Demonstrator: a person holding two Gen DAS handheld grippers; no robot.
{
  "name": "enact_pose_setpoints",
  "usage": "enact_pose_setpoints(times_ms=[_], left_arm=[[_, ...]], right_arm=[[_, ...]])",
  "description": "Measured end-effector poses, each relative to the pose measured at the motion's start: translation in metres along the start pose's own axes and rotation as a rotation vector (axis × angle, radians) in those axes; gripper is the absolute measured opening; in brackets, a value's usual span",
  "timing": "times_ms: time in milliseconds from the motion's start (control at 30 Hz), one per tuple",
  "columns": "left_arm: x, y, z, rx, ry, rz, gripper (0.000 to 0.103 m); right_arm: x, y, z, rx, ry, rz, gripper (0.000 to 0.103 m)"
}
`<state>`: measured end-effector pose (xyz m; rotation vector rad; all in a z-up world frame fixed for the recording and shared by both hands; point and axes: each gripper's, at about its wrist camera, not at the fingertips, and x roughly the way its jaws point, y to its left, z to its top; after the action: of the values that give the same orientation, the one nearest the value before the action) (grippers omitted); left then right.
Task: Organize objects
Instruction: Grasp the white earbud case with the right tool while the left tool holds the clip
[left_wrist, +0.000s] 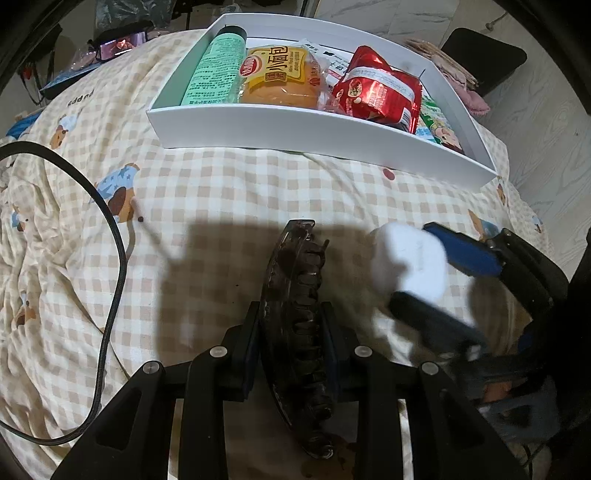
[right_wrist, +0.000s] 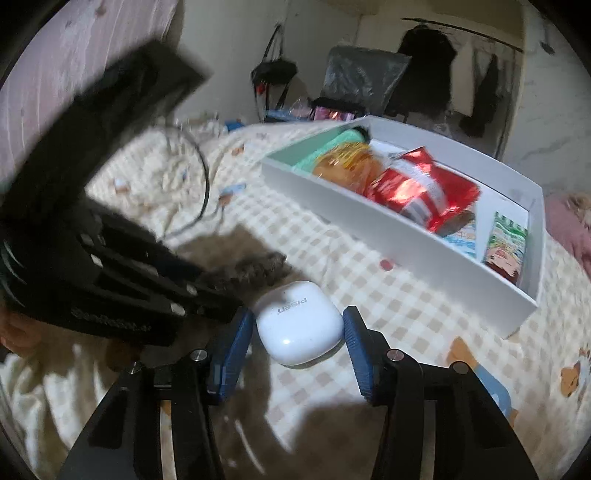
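Observation:
My left gripper (left_wrist: 290, 310) is shut on a dark brown hair claw clip (left_wrist: 291, 280), which stands on edge between its fingers just above the checked bedsheet. To its right, a white earbud case (left_wrist: 410, 258) sits between the blue pads of my right gripper (left_wrist: 424, 266). In the right wrist view both pads touch the sides of the case (right_wrist: 299, 325), which rests on the sheet, and my right gripper (right_wrist: 299, 321) is shut on it. The left gripper (right_wrist: 129, 277) and the clip (right_wrist: 255, 269) appear blurred to the left.
A white open box (left_wrist: 314, 125) lies farther back on the bed, holding a green tube (left_wrist: 216, 66), a bread packet (left_wrist: 280, 74), a red foil packet (left_wrist: 376, 88) and a cartoon packet (left_wrist: 439, 129). A black cable (left_wrist: 114, 258) loops at the left. The bed's edge and the floor lie to the right.

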<state>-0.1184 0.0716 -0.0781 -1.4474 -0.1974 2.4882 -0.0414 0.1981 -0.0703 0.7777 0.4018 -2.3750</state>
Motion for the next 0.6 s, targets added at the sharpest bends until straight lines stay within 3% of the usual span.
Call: enact_pose_setpoints(times_ms=[267,600], left_arm=[[-0.007,0.016,-0.005,-0.011,-0.005,-0.012,0.033],[-0.038,0.041,-0.032,-0.015,-0.029,-0.039,0.033]], right_arm=[[-0.014,-0.027,-0.003,0.155,-0.121,0.192,0.052],[-0.011,-0.024,0.001,0.174,-0.120,0.243,0.052]])
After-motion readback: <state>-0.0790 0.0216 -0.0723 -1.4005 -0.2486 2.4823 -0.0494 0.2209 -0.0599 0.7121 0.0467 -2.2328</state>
